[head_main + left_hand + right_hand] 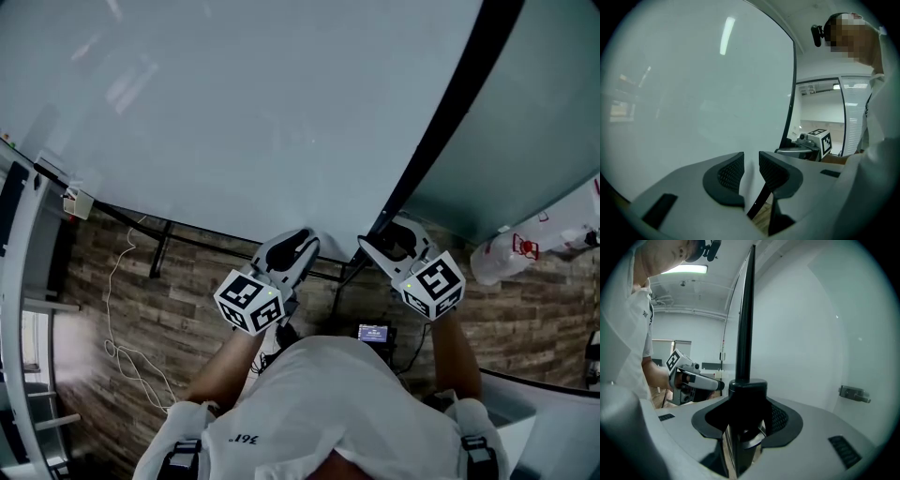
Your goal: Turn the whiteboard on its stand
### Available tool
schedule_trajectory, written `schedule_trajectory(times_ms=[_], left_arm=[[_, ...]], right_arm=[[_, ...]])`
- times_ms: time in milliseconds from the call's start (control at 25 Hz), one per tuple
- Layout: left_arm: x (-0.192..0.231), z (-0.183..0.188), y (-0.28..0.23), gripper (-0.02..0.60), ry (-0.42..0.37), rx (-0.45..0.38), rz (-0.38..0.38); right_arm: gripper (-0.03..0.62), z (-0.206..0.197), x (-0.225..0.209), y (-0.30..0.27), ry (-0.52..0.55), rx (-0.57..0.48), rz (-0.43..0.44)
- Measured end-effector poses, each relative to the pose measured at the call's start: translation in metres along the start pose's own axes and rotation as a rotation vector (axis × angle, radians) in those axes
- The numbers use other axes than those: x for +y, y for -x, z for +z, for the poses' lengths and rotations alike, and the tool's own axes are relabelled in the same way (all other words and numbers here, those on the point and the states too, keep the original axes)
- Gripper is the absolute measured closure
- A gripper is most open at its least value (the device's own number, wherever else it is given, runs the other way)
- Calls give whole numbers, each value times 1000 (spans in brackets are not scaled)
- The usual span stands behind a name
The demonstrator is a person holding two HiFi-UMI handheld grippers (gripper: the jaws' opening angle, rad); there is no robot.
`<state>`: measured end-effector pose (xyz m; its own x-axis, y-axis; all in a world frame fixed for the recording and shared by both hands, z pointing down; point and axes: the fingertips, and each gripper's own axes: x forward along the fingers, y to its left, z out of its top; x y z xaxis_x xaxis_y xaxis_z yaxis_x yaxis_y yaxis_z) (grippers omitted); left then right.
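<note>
The whiteboard [234,112] fills the upper head view, its pale face tilted toward me, with a black frame edge [450,103] running down to its lower corner. My right gripper [386,234] is shut on that black corner piece [747,390], and the frame [745,310] rises straight up out of its jaws. My left gripper [302,236] sits at the board's lower edge, a hand's width left of the right one. Its jaws [751,168] stand a narrow gap apart. The white board face [684,93] shows through the gap, and nothing is seen clamped there.
A black stand bar [159,248] and a loose white cable [117,309] lie over the wood floor [141,300] below the board. A small lit device [374,333] sits near my feet. A white object with red marks [534,244] is at the right. A metal clip [853,392] is fixed on the board.
</note>
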<state>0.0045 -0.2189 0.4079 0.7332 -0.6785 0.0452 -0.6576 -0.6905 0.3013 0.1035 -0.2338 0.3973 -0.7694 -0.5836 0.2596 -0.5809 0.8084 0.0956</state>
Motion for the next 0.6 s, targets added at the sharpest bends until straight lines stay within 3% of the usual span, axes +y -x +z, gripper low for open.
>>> schedule_trajectory(times_ms=[600], left_arm=[[-19, -15, 21, 492, 35, 19, -27]], right_arm=[[398, 0, 37, 23, -4, -2, -30]])
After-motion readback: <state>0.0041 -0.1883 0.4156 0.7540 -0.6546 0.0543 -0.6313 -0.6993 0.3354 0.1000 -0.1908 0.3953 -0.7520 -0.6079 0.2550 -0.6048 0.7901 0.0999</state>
